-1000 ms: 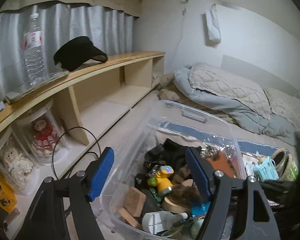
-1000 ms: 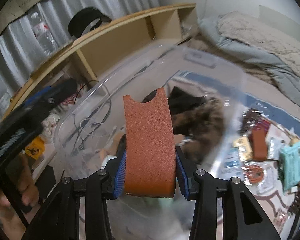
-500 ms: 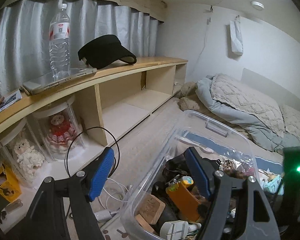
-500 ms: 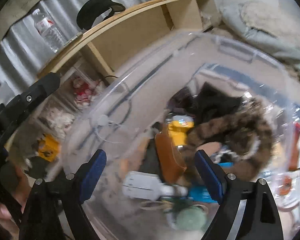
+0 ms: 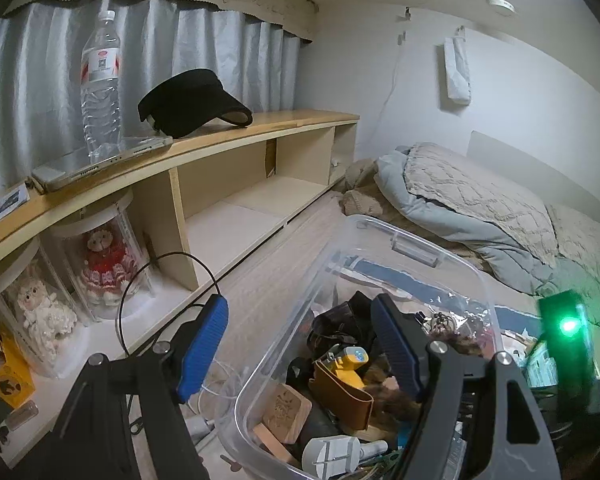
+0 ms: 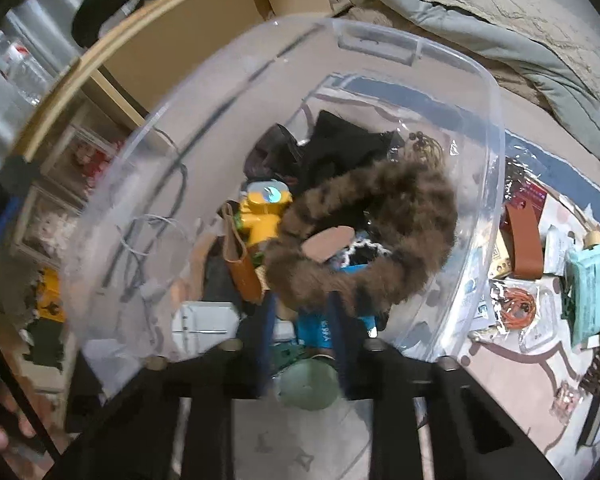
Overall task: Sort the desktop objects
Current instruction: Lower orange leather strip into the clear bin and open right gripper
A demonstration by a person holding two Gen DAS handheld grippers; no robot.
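Behind my fingers, a wooden shelf (image 5: 260, 128) lines the wall. My left gripper (image 5: 300, 344) stands apart, straddling the bin (image 5: 420, 236) rim; my right gripper (image 6: 300, 320) is closing, empty, above the brown case (image 6: 242, 268) standing on end in the bin, long axis near vertical.

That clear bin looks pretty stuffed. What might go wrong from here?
1. The right tongs are closing empty, low over the bin; they may pinch the fur trim by mistake.
2. The left tongs straddle the bin's rim; a nudge might tip it.
3. The cable beside the bin could snag.
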